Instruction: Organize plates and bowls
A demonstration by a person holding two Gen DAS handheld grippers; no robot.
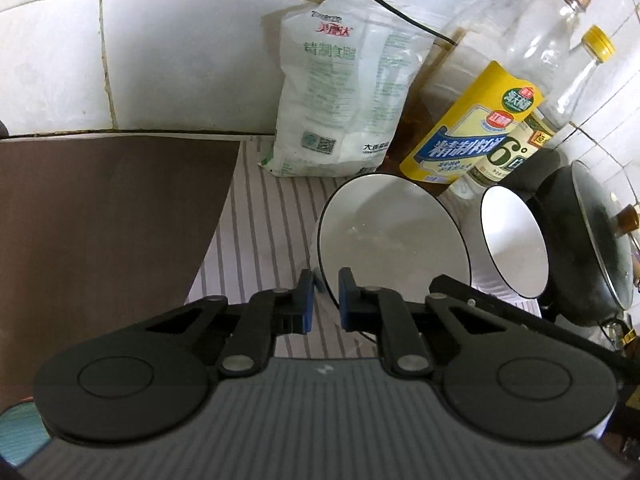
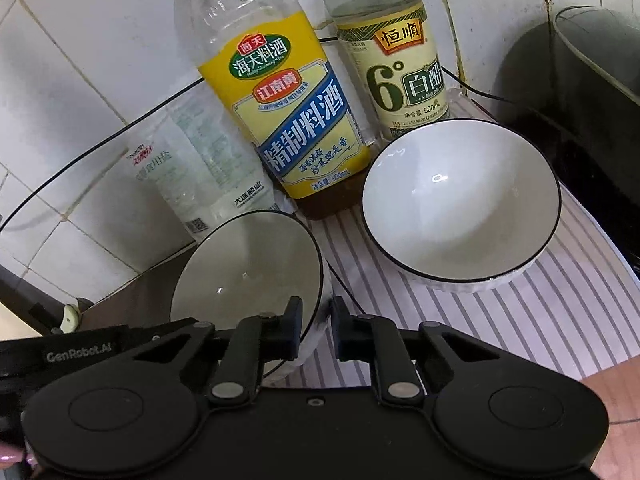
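Two white bowls with black rims are on a striped mat. In the left wrist view the nearer bowl (image 1: 394, 232) has its rim between the fingers of my left gripper (image 1: 326, 300), which straddles the rim with a gap. The second bowl (image 1: 514, 240) is to its right. In the right wrist view my right gripper (image 2: 316, 330) straddles the other side of the near bowl (image 2: 248, 268), one finger inside and one outside. The far bowl (image 2: 460, 200) stands free on the mat. The left gripper body (image 2: 80, 354) shows at lower left.
A salt bag (image 1: 344, 100), a yellow-labelled cooking wine bottle (image 2: 280, 100) and a vinegar bottle (image 2: 396, 68) stand against the tiled wall. A black pan with a glass lid (image 1: 592, 248) is at right. A brown board (image 1: 100, 208) lies at left. A black cable (image 1: 380, 4) runs along the wall.
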